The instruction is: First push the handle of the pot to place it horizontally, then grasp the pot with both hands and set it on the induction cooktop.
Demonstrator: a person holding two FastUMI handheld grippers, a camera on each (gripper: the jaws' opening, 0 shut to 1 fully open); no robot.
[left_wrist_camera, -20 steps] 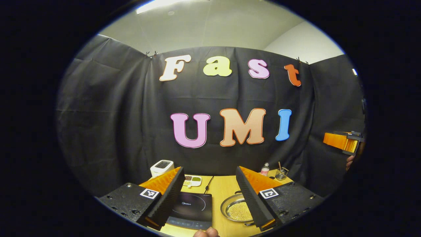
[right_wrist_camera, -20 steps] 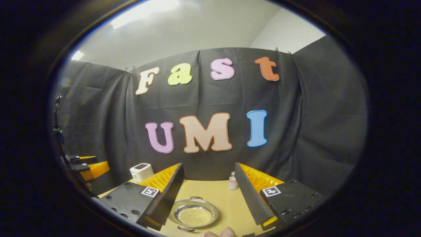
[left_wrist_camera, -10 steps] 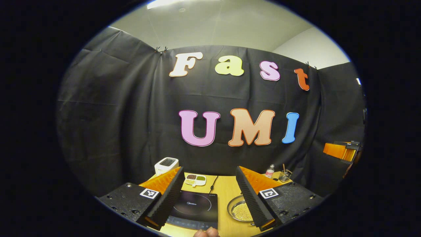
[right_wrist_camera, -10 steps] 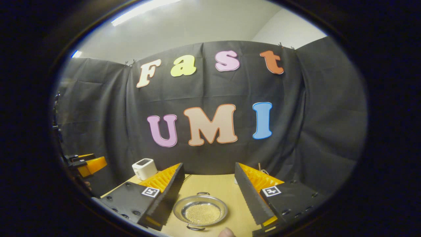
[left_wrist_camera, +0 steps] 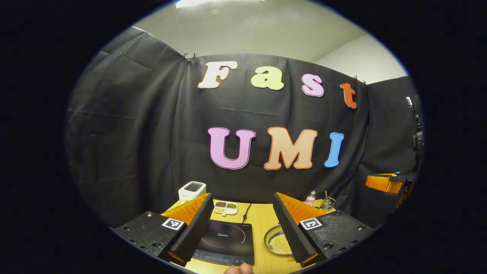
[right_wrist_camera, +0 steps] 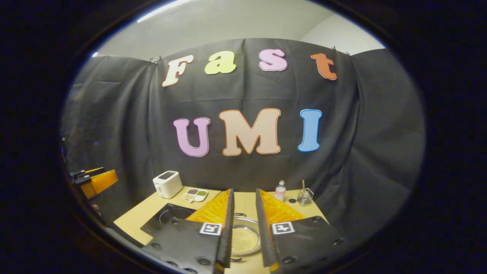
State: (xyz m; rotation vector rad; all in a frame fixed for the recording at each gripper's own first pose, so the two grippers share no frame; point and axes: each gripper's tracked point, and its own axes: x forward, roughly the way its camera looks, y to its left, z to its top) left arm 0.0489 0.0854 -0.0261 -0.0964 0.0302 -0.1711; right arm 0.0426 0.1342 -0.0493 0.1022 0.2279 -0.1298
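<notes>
R gripper [right_wrist_camera: 243, 228]: jaws nearly closed, narrow gap, holding nothing; pot [right_wrist_camera: 245, 239] sits straight ahead just past the tips, seen thru the gap. Its loop handles lie near/far along the R view's line of sight: far one [right_wrist_camera: 239, 215] at back rim, near one [right_wrist_camera: 236, 260] at front, so not yet horizontal, I'd judge. L gripper [left_wrist_camera: 241, 228]: jaws wide apart, empty, hovering w/ cooktop [left_wrist_camera: 226, 241] ahead; pot [left_wrist_camera: 277, 241] lies to the right, partly behind its right finger. R is nearer, better lined up to push a handle.
</notes>
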